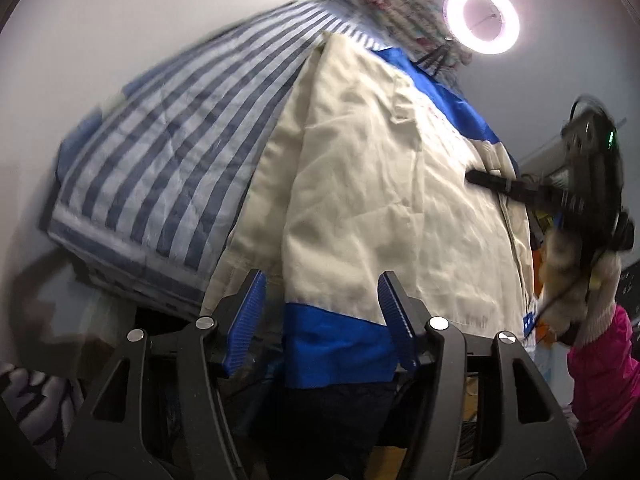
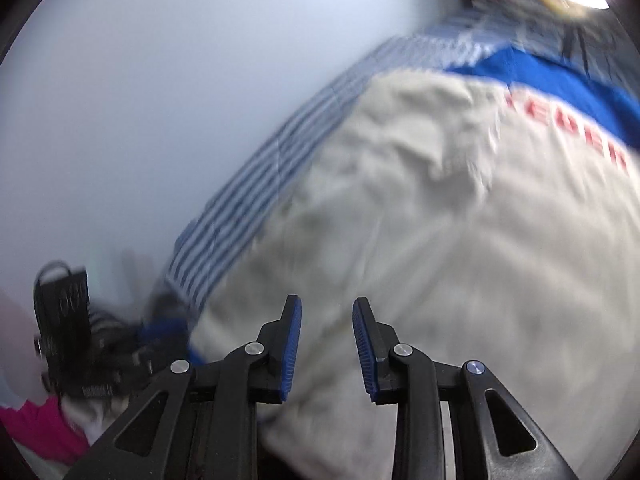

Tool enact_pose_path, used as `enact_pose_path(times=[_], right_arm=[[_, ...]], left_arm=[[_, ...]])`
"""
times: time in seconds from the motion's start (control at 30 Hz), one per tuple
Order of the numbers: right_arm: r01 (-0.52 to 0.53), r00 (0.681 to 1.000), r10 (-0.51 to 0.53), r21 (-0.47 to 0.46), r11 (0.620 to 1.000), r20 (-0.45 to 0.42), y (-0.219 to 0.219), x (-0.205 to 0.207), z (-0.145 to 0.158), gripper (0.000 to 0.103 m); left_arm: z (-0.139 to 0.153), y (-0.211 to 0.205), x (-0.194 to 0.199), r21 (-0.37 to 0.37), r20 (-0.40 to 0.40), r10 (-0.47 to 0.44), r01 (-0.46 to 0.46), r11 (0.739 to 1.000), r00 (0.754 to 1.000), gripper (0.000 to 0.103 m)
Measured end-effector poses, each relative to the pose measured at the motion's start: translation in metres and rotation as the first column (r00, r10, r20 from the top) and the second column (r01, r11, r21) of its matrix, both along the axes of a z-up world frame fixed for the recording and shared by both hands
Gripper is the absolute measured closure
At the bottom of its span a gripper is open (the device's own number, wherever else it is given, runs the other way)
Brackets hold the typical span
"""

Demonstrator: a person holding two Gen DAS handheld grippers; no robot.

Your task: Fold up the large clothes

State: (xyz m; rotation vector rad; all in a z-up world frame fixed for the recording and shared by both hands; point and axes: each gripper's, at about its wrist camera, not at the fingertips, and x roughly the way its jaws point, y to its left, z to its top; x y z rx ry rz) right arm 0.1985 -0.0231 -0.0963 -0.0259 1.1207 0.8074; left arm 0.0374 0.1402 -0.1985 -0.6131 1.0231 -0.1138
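In the left wrist view, the left gripper (image 1: 322, 320) is spread wide, its blue pads apart, and nothing is pinched between them. Just beyond the pads hangs the blue hem (image 1: 336, 344) of the cream jacket (image 1: 380, 184), which lies spread over a striped blanket (image 1: 168, 152). The left edge of the jacket runs diagonally across the blanket, and much striped cloth is bare on that side up to the white wall (image 1: 120, 32). The near edge of the blanket drops off at the lower left. At the far end a ring light (image 1: 482, 19) shines. On the right, the right gripper (image 1: 592, 168) reaches a black finger onto the jacket near its zipper, held by a hand with a pink sleeve (image 1: 604, 364).

In the right wrist view, blurred, the right gripper (image 2: 326, 344) is also spread, with a clear gap between the pads and nothing in it. The cream jacket (image 2: 440, 240) fills the room in front, with red letters (image 2: 568, 128) below a blue band. The striped blanket (image 2: 256, 200) shows as a narrow strip along the jacket's left edge. The left gripper (image 2: 68, 320) is at the lower left, too blurred to tell its opening.
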Motion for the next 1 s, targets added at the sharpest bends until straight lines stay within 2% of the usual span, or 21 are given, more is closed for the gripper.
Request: enact_pose_path(times=[0.03,0.07,0.1,0.13,0.2,0.27,0.37,0.47,0.53,0.73,0.83,0.93,0.97,1.0], right_arm=[[-0.006,1.0,0.006,-0.003,1.0,0.012,0.01,0.011,0.004,0.072],[-0.005,1.0,0.005,-0.008,1.0,0.021,0.023,0.019,0.003,0.063],[0.0,1.0,0.001,-0.017,1.0,0.028,0.037,0.029,0.003,0.053],[0.004,0.999,-0.003,-0.029,1.0,0.039,0.05,0.043,0.003,0.05],[0.02,0.998,-0.016,-0.076,0.997,0.061,0.079,0.066,-0.004,0.05],[0.05,0.997,-0.043,-0.108,0.993,0.063,0.094,0.086,-0.01,0.05],[0.083,0.995,-0.073,-0.152,0.985,0.07,0.115,0.115,-0.017,0.05],[0.115,0.993,-0.11,-0.178,0.977,0.04,0.13,0.141,-0.029,0.052],[0.129,0.992,-0.126,-0.197,0.972,0.027,0.138,0.151,-0.035,0.056],[0.127,0.992,-0.116,-0.312,0.942,0.054,0.171,0.171,-0.053,0.057],[0.148,0.989,-0.127,-0.395,0.907,0.08,0.18,0.177,-0.064,0.071],[0.167,0.986,-0.147,-0.405,0.899,0.081,0.18,0.18,-0.068,0.097],[0.17,0.985,-0.15,-0.399,0.901,0.081,0.179,0.181,-0.067,0.103],[0.171,0.985,-0.154,-0.383,0.908,0.076,0.176,0.181,-0.065,0.103]], left_arm=[[-0.005,0.002,0.001,-0.012,-0.02,0.01,-0.01,1.0,1.0,0.044],[-0.01,0.003,0.001,-0.021,-0.034,0.017,-0.017,1.0,0.999,0.047],[-0.015,0.004,0.002,-0.034,-0.048,0.017,-0.018,0.999,0.999,0.056],[-0.018,0.002,0.003,-0.037,-0.058,0.007,-0.009,0.999,0.998,0.063],[-0.022,-0.002,0.004,-0.042,-0.066,-0.023,0.02,0.999,0.998,0.086],[-0.021,-0.008,0.003,-0.014,-0.051,-0.042,0.041,0.999,0.998,0.093],[-0.018,-0.013,0.003,0.014,-0.031,-0.049,0.049,0.999,0.998,0.096],[-0.017,-0.013,0.003,0.023,-0.024,-0.044,0.045,0.999,0.999,0.097],[-0.016,-0.011,0.003,0.028,-0.019,-0.044,0.044,0.999,0.999,0.097],[-0.014,-0.01,0.004,0.041,-0.004,-0.048,0.048,0.998,0.999,0.098],[-0.013,-0.01,0.003,0.056,0.003,-0.05,0.05,0.997,0.999,0.098],[-0.011,-0.009,0.003,0.071,0.008,-0.04,0.04,0.997,0.999,0.098],[-0.01,-0.008,0.002,0.074,0.011,-0.036,0.035,0.997,0.999,0.099],[-0.01,-0.007,0.001,0.077,0.013,-0.035,0.034,0.996,0.999,0.099]])
